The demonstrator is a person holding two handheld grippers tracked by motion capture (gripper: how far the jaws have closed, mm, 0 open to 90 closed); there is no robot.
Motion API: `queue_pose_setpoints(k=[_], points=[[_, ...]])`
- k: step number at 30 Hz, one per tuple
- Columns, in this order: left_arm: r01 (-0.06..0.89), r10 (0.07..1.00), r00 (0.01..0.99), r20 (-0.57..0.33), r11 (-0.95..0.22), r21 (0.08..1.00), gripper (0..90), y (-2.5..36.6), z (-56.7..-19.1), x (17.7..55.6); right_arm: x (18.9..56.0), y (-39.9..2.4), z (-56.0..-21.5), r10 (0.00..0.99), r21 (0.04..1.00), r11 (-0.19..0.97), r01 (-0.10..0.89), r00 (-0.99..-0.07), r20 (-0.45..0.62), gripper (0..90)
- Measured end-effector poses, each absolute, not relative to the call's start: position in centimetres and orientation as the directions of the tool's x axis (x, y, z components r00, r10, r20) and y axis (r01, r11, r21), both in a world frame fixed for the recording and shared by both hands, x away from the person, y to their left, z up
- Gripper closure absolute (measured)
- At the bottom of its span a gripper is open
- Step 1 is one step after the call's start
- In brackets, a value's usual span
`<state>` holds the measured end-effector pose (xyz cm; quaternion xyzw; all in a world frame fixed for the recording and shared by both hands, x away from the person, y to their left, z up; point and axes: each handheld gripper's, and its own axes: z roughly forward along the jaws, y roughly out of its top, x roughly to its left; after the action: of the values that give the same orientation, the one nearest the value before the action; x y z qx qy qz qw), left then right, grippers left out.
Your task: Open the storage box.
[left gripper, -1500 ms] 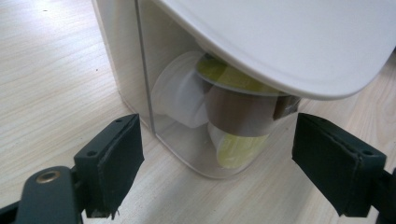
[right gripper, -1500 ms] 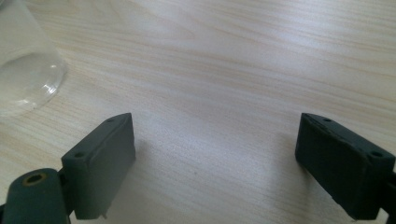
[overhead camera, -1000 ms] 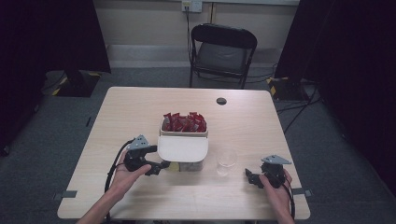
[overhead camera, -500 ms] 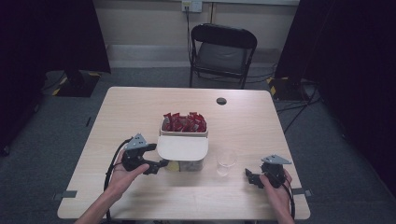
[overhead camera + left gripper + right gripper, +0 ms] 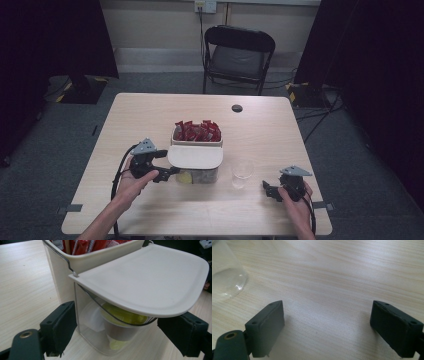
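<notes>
Tongs on my left are standing spread around the clear canister, pads not gripping; right tongs, also spread, are resting farther from it.

left gripper: black, grey three-cornered plate, black cable; right gripper: same; forearms bare
</notes>
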<state>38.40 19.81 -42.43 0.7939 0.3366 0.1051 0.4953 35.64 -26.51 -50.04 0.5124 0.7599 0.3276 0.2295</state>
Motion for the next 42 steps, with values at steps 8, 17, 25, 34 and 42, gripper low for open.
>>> queue_pose_setpoints(k=[8, 17, 25, 34, 42], points=[[0.419, 0.645, 0.747, -0.165, -0.262, 0.869, 15.9, 19.9, -41.3, 38.8, 35.6, -26.5, -50.0, 0.929, 0.733, 0.261, 0.628, -0.37, -0.014, 11.6], [0.43, 0.652, 0.735, -0.185, -0.238, 0.871, 16.0, 20.5, -41.0, 39.5, 35.6, -26.5, -50.0, 0.929, 0.733, 0.261, 0.629, -0.37, -0.013, 11.5], [0.427, 0.65, 0.736, -0.187, -0.231, 0.874, 16.2, 20.5, -40.1, 40.0, 35.7, -26.5, -50.0, 0.928, 0.733, 0.261, 0.629, -0.373, -0.011, 11.5], [0.434, 0.644, 0.736, -0.207, -0.214, 0.875, 15.9, 20.5, -39.8, 41.0, 35.7, -26.5, -50.0, 0.927, 0.733, 0.263, 0.627, -0.375, -0.012, 11.6], [0.455, 0.641, 0.735, -0.221, -0.226, 0.861, 15.9, 20.3, -39.7, 41.5, 35.7, -26.6, -50.0, 0.927, 0.733, 0.263, 0.627, -0.375, -0.012, 11.6]])
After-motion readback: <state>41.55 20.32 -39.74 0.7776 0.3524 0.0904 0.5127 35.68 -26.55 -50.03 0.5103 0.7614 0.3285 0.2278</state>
